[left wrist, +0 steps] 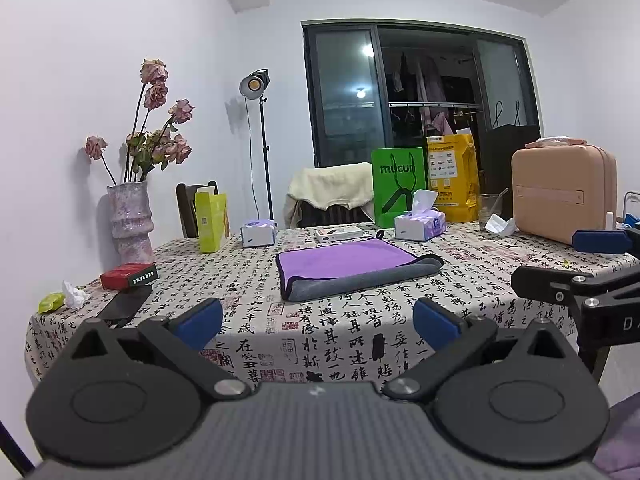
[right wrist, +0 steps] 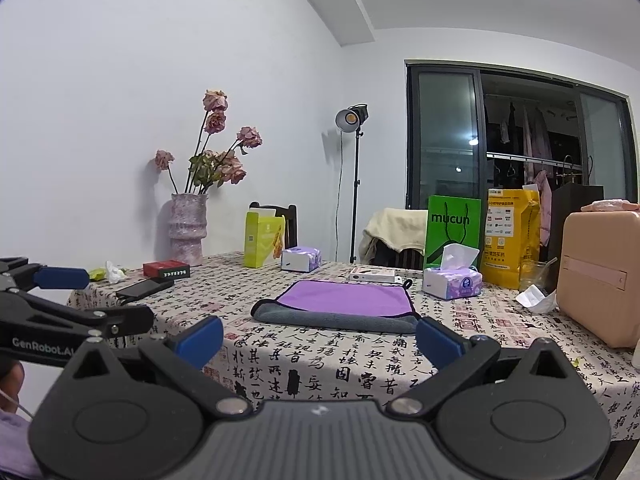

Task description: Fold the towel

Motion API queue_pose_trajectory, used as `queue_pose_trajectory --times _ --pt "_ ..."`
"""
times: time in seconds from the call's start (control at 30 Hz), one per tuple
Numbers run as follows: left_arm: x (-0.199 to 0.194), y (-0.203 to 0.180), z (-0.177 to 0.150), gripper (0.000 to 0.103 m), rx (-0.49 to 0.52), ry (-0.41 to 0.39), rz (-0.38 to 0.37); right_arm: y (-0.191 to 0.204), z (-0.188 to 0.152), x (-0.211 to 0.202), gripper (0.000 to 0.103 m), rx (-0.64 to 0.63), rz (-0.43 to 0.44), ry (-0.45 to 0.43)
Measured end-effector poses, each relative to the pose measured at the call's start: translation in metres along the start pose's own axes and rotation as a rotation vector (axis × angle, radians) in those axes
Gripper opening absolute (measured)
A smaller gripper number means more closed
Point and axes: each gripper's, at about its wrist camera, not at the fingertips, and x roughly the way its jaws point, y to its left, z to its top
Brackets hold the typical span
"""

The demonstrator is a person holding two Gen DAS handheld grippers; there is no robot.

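A purple towel [left wrist: 346, 260] with a grey underside lies folded on the calligraphy tablecloth [left wrist: 340, 332] in the middle of the table; its grey fold runs along the near edge. It also shows in the right wrist view [right wrist: 344, 300]. My left gripper [left wrist: 318, 322] is open and empty, held off the table's near edge, short of the towel. My right gripper [right wrist: 320, 340] is open and empty, also back from the towel. The right gripper shows at the right edge of the left wrist view [left wrist: 560, 264]; the left gripper shows at the left edge of the right wrist view [right wrist: 108, 300].
A vase of dried roses [left wrist: 130, 220], a red box [left wrist: 129, 276], a phone [left wrist: 124, 306] and crumpled tissue [left wrist: 74, 296] sit left. Tissue packs [left wrist: 420, 226], a green bag [left wrist: 398, 186], a yellow bag [left wrist: 452, 178], a glass [left wrist: 489, 206] and a pink case [left wrist: 564, 192] stand behind and right.
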Motion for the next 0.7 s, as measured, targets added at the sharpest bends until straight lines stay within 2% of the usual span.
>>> queue_pose_trajectory --times 0.7 --pt "0.0018 0.0033 -0.0016 0.103 -0.002 0.01 -0.001 0.0003 -0.0029 0.0012 0.103 -0.003 -0.014 0.008"
